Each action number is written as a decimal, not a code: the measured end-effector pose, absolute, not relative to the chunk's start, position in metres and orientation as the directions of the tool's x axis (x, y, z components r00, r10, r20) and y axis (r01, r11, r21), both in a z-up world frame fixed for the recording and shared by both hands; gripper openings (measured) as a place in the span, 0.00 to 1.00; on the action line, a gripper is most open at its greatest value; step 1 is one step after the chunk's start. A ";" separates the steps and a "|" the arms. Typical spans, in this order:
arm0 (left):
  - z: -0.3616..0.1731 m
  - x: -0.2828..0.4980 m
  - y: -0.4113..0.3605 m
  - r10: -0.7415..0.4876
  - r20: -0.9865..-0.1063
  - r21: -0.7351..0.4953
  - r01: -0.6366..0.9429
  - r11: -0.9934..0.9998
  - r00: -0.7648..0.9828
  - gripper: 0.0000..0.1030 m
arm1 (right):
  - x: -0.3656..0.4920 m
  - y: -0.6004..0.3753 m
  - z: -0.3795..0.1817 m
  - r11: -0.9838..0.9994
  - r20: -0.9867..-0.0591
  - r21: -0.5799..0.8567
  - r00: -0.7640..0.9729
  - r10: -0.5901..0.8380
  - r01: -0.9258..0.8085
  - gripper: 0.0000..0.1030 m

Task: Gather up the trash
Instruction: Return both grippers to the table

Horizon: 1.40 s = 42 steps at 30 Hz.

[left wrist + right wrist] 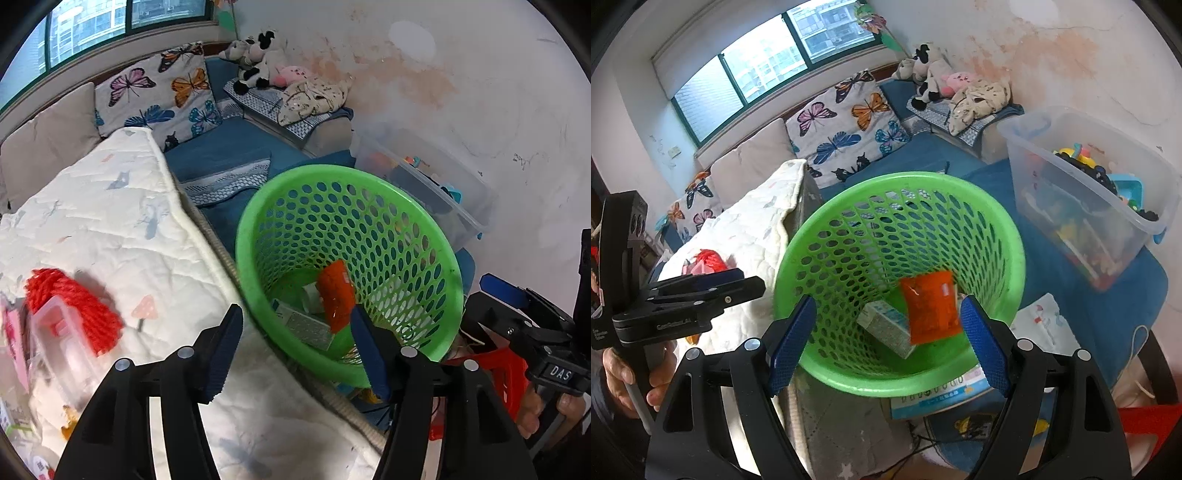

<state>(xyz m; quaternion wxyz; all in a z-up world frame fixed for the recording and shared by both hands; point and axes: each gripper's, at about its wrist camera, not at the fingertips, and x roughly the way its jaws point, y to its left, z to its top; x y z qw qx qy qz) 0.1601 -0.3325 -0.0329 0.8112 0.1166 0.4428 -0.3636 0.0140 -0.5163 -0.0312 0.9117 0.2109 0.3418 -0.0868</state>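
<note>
Broadly, a white quilted cover [110,221] printed with small pastel figures fills the left of the left wrist view, its piped edge running down beside a round green plastic basket [1012,236] with perforated walls. That basket stands just beside the cover, tilted open toward both cameras. Behind it to the right sits a clear plastic storage bin [1071,177] holding toys.

Inside the basket, an orange-red plastic pouch [931,306] stands nearly upright, its long axis running from the basket floor up toward the rim, its lower edge against a pale green-and-white carton [886,325] that lies flat on the bottom, its length running diagonally across the floor.

On the cover lies a ball of red yarn [70,302] against a small clear plastic box [59,332].

Both sets of tongs gape wide with nothing between their blue pads: the left gripper [295,347] over the basket's near rim, the right gripper [886,339] framing the basket's mouth.
</note>
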 end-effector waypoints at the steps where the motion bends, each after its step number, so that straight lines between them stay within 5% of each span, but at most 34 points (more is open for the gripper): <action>1: -0.030 0.159 -0.326 -0.488 -0.799 -0.131 0.689 0.713 0.353 0.58 | 0.014 -0.514 -0.030 0.897 -0.659 0.326 0.752 -0.010 0.297 0.78; 29: -0.029 0.138 -0.099 -0.301 -0.765 -0.109 0.347 0.932 0.569 0.89 | 0.047 -0.381 -0.015 0.951 -0.654 0.309 0.726 0.212 0.000 0.85; 42: -0.069 0.143 -0.035 -0.211 -0.808 -0.080 0.252 0.964 0.551 0.93 | 0.071 -0.326 -0.023 0.950 -0.677 0.294 0.677 0.287 -0.109 0.85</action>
